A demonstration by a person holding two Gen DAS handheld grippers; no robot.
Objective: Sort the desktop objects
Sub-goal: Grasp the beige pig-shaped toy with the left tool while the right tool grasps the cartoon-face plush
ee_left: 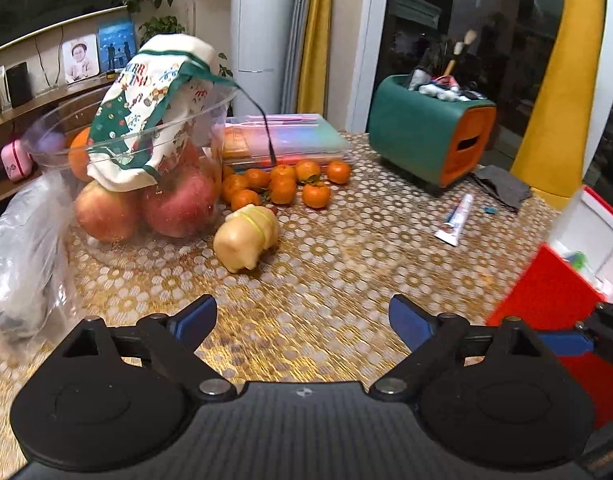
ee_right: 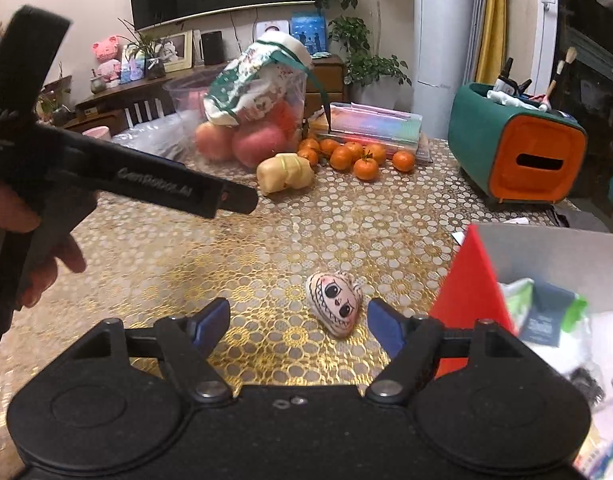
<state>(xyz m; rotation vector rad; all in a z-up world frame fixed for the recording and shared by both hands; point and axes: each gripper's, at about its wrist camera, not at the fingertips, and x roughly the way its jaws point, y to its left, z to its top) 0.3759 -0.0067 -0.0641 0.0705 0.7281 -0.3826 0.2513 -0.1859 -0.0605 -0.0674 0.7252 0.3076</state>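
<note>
Both claws hang open and empty over the patterned table [ee_left: 346, 248], with small things still lying loose near the red box [ee_right: 472, 280].

Taking the red box as the landmark and going left to right: far to its left stands a clear plastic bowl [ee_left: 58, 144] of apples with a Christmas cloth bag [ee_left: 146, 120] draped over it; nearer lies a pale squashy toy [ee_left: 246, 238], with a cluster of tangerines [ee_left: 282, 184] behind it. The left claw [ee_left: 302, 322] gapes wide over bare table, holding nothing. A toothpaste tube [ee_left: 456, 220] lies just beyond the box, below the green-and-orange organiser [ee_left: 430, 140]. The right claw [ee_right: 298, 326] is spread apart, and a small face-painted pouch [ee_right: 336, 304] lies on the table between its fingertips, untouched, just left of the box.
</note>
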